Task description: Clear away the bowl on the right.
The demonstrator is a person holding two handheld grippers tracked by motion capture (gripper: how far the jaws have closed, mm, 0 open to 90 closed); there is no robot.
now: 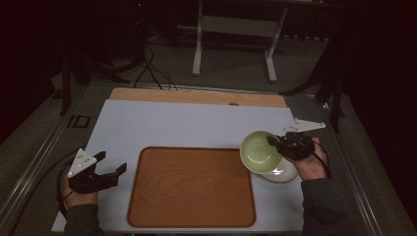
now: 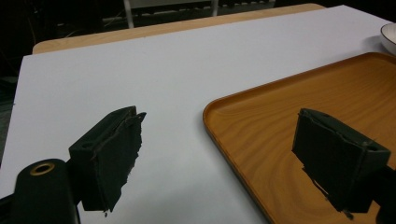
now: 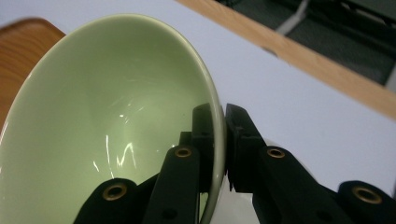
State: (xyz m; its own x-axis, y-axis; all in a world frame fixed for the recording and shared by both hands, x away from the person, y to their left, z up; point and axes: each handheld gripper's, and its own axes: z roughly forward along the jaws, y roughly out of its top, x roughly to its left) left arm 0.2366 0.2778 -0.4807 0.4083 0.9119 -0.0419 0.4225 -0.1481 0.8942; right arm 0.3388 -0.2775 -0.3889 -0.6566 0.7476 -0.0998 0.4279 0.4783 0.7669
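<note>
A pale green bowl [image 1: 258,150] hangs tilted above the table's right side, its opening turned toward the tray. My right gripper [image 1: 273,141] is shut on its rim; in the right gripper view one jaw sits inside the green bowl [image 3: 107,121] and the other outside, at the gripper [image 3: 219,126]. Under it a white bowl [image 1: 285,173] rests on the table. An empty wooden tray [image 1: 192,187] lies in the middle. My left gripper [image 1: 110,163] stands open left of the tray, low over the white mat, and nothing sits between the jaws of the gripper [image 2: 219,140].
The white mat [image 1: 187,123] covers a wooden tabletop whose far edge [image 1: 196,96] shows beyond it. The tray's left rim [image 2: 210,126] lies between my left jaws' line of sight. A white bowl's edge [image 2: 388,37] peeks at the far right. Behind the table stands a white frame [image 1: 236,29].
</note>
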